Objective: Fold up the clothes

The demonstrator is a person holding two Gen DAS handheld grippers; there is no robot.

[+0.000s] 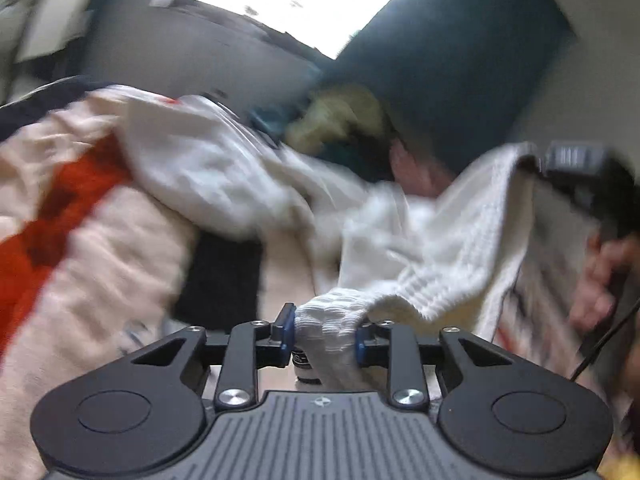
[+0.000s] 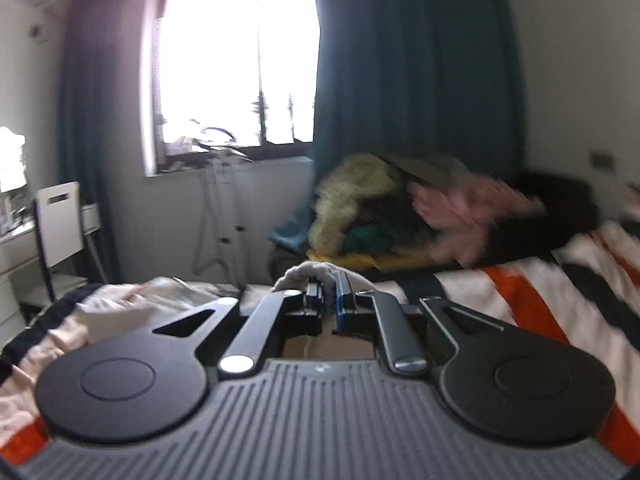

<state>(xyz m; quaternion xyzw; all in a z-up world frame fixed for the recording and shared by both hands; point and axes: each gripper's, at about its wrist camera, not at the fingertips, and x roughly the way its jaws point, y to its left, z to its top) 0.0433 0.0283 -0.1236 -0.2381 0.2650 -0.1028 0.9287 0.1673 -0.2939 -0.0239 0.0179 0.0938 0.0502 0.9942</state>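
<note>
A white knitted garment (image 1: 420,240) hangs stretched between both grippers above the bed. My left gripper (image 1: 325,330) is shut on a bunched ribbed edge of it. My right gripper (image 2: 329,294) is shut on another edge of the same white garment (image 2: 308,270), which folds over the fingertips. In the left wrist view the right gripper (image 1: 576,164) shows at the far right, holding the garment's upper corner, with the person's hand below it. The left wrist view is blurred.
The bed has a white, orange and black striped blanket (image 2: 540,300). A heap of yellow, green and pink clothes (image 2: 384,216) lies at the bed's far end by the teal curtain (image 2: 412,60). A white chair (image 2: 60,224) and a window (image 2: 232,64) stand at the left.
</note>
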